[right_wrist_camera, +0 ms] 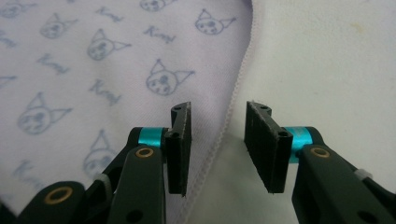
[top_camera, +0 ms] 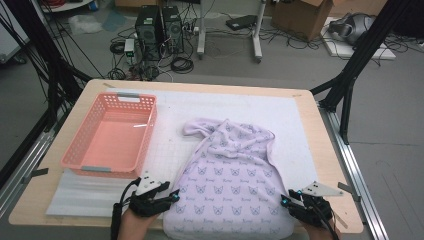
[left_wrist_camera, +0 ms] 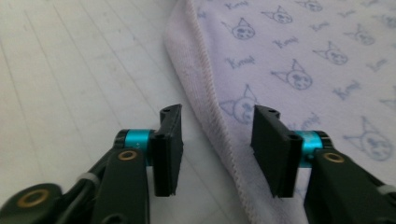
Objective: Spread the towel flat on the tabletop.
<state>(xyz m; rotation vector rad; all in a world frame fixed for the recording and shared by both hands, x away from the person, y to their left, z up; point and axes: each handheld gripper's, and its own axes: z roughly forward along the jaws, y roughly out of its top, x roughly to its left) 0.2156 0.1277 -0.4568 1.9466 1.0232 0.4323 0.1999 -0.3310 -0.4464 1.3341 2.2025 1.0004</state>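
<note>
**Both grippers open at the near corners of the towel**

A lilac towel [top_camera: 230, 185] printed with small cat faces lies on the white mat [top_camera: 295, 112] that covers the tabletop [top_camera: 327, 145], spread flat along the near edge and bunched toward the middle. The left gripper [top_camera: 172, 196] sits at the towel's near left edge. In the left gripper view its jaws stand apart, with the stitched hem [left_wrist_camera: 210, 107] running between them and neither pad pressing on the cloth. The right gripper [top_camera: 286, 201] sits at the towel's near right edge. Its jaws are likewise parted, astride the hem [right_wrist_camera: 233, 100] without pinching it. A pink basket [top_camera: 80, 150] stands toward the tabletop's left edge, just beside the towel and apart from it.
</note>
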